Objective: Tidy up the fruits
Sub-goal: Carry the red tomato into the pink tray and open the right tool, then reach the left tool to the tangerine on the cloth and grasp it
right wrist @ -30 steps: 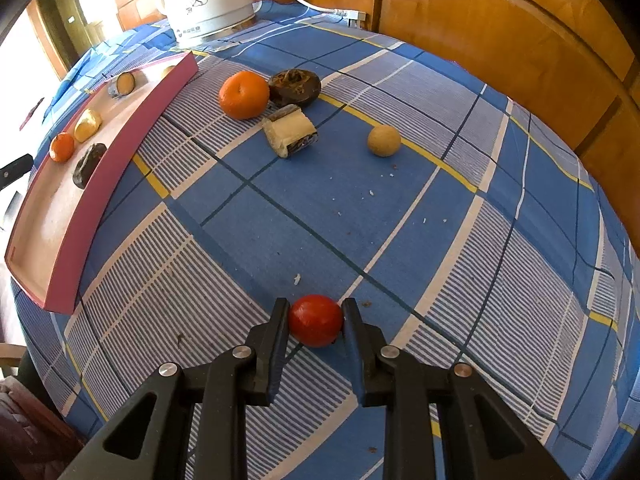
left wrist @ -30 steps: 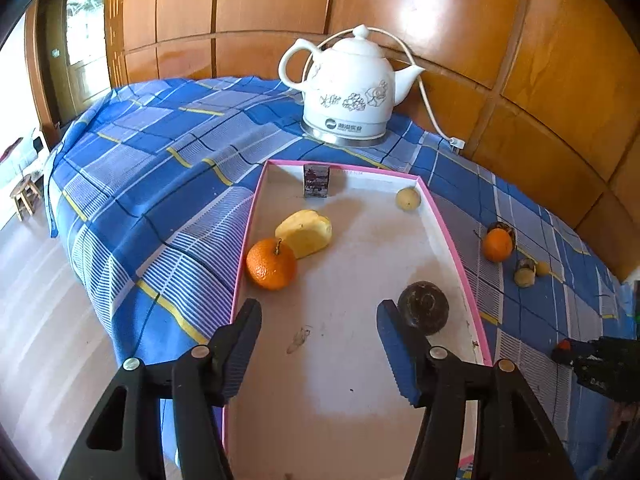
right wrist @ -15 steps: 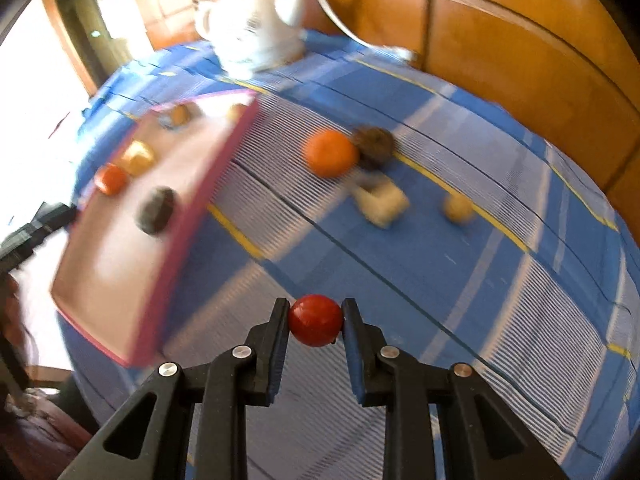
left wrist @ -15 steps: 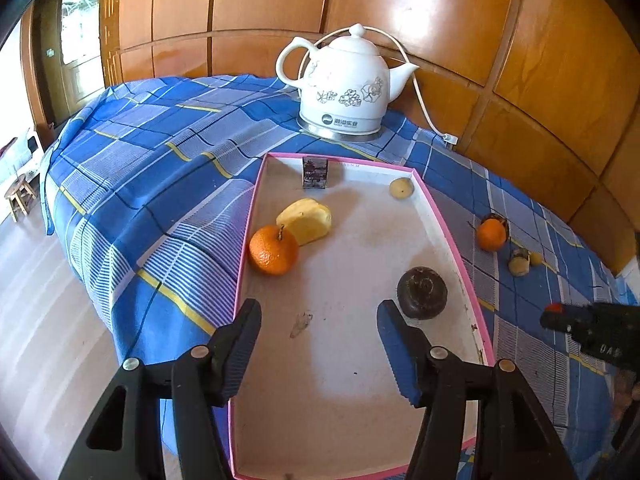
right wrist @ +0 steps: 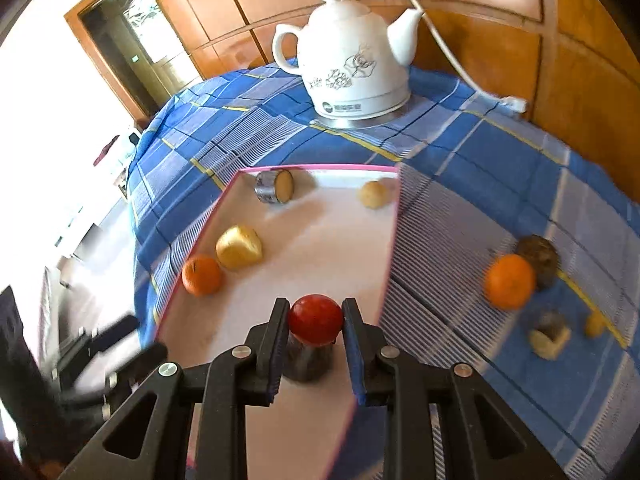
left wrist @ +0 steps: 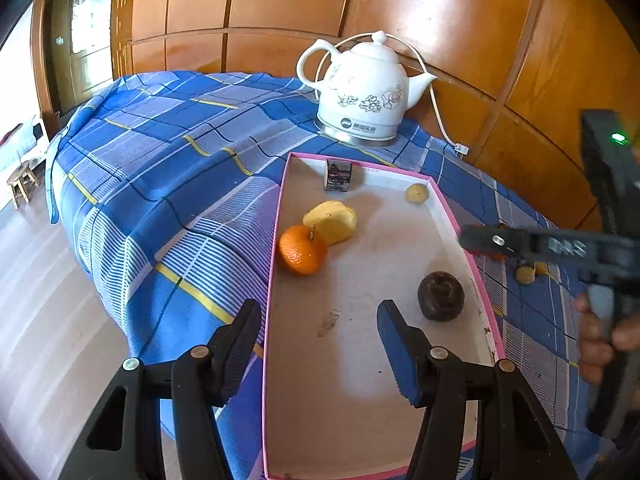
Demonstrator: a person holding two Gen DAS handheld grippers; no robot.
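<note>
Right gripper (right wrist: pixel 315 322) pinches red tomato (right wrist: pixel 316 319) above pink tray (right wrist: pixel 390 240); should lower onto bare floor, then release. Left gripper (left wrist: pixel 318 330) spread, idle.

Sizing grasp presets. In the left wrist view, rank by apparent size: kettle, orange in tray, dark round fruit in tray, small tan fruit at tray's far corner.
1. White kettle, largest by far.
2. Orange and dark round fruit: they look alike, and the dark one sits nearer the camera, so I won't rank them.
3. Small tan fruit, smallest, though farthest in the pink-rimmed tray.
</note>
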